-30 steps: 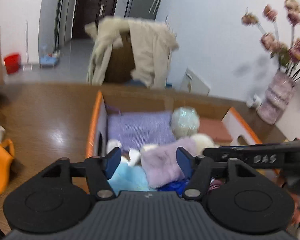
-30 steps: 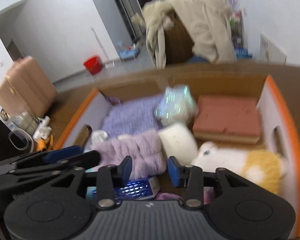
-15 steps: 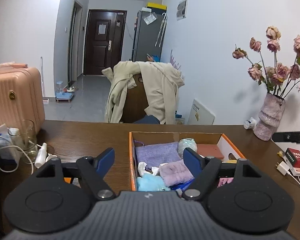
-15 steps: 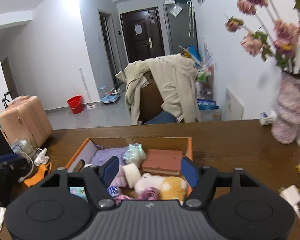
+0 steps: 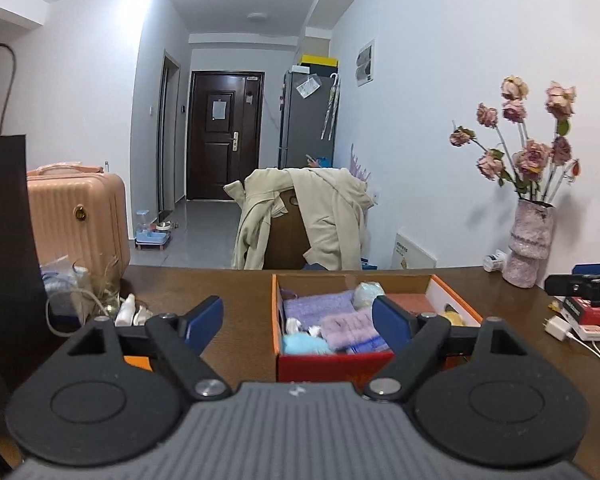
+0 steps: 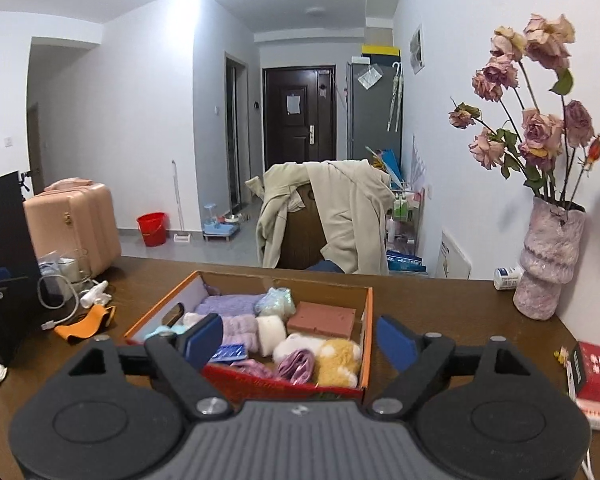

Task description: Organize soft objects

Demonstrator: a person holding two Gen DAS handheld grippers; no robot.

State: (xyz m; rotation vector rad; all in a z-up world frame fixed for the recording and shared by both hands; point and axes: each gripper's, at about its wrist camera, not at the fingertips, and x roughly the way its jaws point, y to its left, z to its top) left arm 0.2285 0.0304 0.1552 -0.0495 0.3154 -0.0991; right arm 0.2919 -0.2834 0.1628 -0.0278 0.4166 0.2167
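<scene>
An orange-rimmed cardboard box (image 5: 277, 320) (image 6: 367, 332) sits on the brown table, packed with soft things: a lilac knitted cloth (image 5: 318, 307) (image 6: 228, 303), a fluffy purple cloth (image 5: 350, 326), a light blue piece (image 5: 302, 345), a brick-red sponge block (image 6: 322, 318), a white roll (image 6: 271, 330) and a white and yellow plush toy (image 6: 328, 356). My left gripper (image 5: 298, 322) hangs in front of the box, jaws opening, nothing between them. My right gripper (image 6: 298, 338) is likewise back from the box, jaws opening and empty. Its tip (image 5: 580, 285) shows at the right edge of the left wrist view.
A pink vase of dried roses (image 6: 548, 264) stands at the table's far right by the wall. A red box (image 6: 598, 380) and a white charger (image 5: 558, 328) lie right of the box. Cables, a glass (image 5: 96, 284) and an orange strap (image 6: 86, 324) clutter the left side. A coat-draped chair (image 5: 300, 220) stands behind.
Both grippers pulled back and up from over the box, so the whole box and room now show. Both sets of jaws spread wider.
</scene>
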